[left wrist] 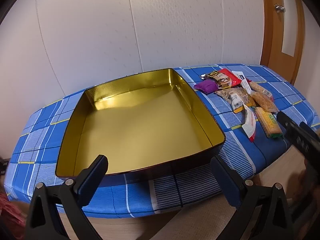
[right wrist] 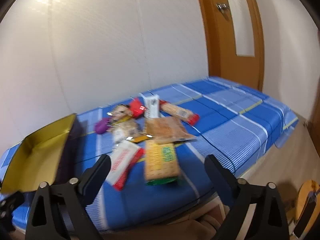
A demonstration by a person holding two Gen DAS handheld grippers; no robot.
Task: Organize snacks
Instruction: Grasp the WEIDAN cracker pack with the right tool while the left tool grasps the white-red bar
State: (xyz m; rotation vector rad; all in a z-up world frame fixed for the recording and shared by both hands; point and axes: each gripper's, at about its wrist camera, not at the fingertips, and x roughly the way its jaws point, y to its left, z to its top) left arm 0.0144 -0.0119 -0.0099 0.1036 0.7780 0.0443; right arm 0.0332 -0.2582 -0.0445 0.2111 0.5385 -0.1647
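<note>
An empty gold-lined tin box [left wrist: 140,120] with dark outer walls sits on the blue plaid table; its corner shows in the right wrist view [right wrist: 36,152]. A pile of snack packets [left wrist: 240,98] lies to its right: a purple packet [left wrist: 206,86], a red-and-white bar [left wrist: 250,124], a cracker pack with a green label [left wrist: 269,123]. My left gripper [left wrist: 160,170] is open and empty just before the tin's near wall. My right gripper [right wrist: 158,170] is open and empty, with the cracker pack [right wrist: 162,162] and the red-and-white bar [right wrist: 124,164] just beyond its fingertips. It appears in the left wrist view [left wrist: 296,132].
The table [left wrist: 176,188] stands against a white wall. A wooden door [right wrist: 232,40] is at the right. A round wooden stool [right wrist: 308,202] stands on the floor at the right. Bare blue cloth [right wrist: 240,108] lies right of the pile.
</note>
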